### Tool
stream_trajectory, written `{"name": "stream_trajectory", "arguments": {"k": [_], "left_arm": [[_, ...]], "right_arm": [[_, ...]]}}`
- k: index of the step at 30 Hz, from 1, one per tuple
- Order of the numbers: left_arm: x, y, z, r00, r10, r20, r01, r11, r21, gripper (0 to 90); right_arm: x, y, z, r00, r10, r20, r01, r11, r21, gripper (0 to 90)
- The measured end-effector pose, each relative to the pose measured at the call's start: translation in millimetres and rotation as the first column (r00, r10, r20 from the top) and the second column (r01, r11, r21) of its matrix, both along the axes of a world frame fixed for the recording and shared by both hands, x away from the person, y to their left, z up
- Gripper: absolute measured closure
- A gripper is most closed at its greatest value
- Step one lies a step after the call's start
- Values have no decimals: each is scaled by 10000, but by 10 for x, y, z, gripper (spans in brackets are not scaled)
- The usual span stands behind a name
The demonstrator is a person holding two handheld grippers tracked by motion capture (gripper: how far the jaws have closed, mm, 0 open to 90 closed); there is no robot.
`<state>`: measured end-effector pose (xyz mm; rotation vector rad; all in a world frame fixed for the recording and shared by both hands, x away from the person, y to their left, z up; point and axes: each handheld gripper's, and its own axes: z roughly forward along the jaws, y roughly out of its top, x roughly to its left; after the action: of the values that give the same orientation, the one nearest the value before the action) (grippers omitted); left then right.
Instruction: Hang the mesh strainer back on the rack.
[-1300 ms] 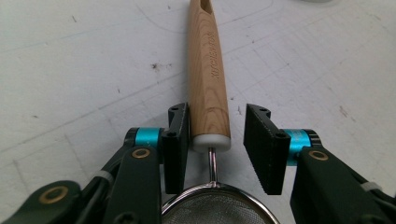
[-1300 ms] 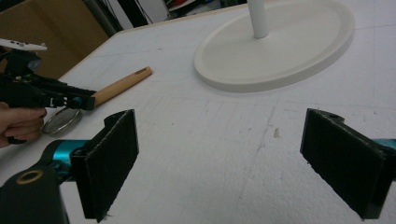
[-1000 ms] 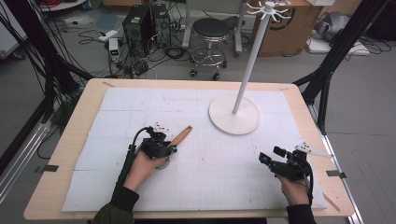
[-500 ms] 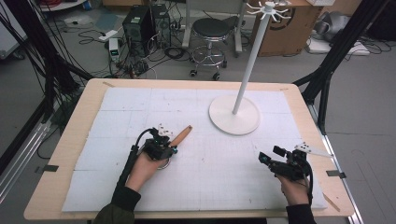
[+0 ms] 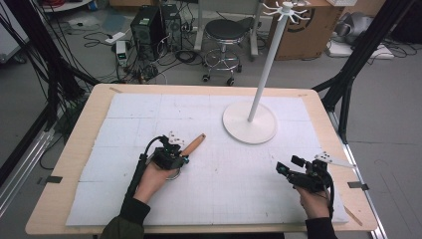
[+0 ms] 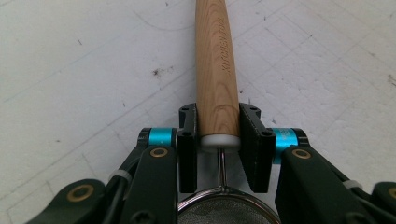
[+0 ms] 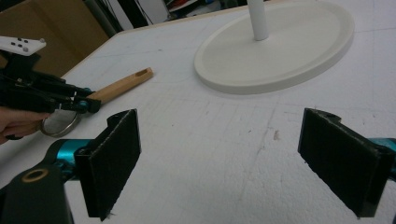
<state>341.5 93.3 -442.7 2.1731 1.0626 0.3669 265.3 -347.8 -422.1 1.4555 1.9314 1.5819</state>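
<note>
Pinching the strainer's wooden handle [image 6: 215,70] left of the surface's middle with our left gripper [image 6: 218,140], we are keeping the right gripper [image 7: 243,154] spread and idle, so lifting and hanging on the stand [image 5: 249,122] are remaining.

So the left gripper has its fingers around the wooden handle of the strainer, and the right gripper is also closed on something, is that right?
Not quite. The left gripper does have its fingers around the strainer handle, but the right gripper is not closed on anything: its fingers stand wide apart with bare white mat between them. The right gripper view shows this.
</note>
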Motion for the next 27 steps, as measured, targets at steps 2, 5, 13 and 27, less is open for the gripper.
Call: {"name": "stream_trajectory", "arguments": {"k": [2,5,13,27], "left_arm": [[9,23,0,9999,46,-89,-48,9998,-198,709],[18,57,0,9998,176,-69,-179,9985,-515,709],[26,198,67,9993,372,14,-365,9861,-1623,714],[-4,233,157,9981,108,605,100,9426,-3338,715]], "right_arm": [[-2,0,1,10000,-13,-35,13,10000,6,126],[-1,-4,-2,10000,5,-7,-5,10000,-6,125],[-7,-27,-1,10000,-75,-37,76,9999,97,123],[-6,-39,-3,9999,-99,-25,100,9999,60,123]]}}
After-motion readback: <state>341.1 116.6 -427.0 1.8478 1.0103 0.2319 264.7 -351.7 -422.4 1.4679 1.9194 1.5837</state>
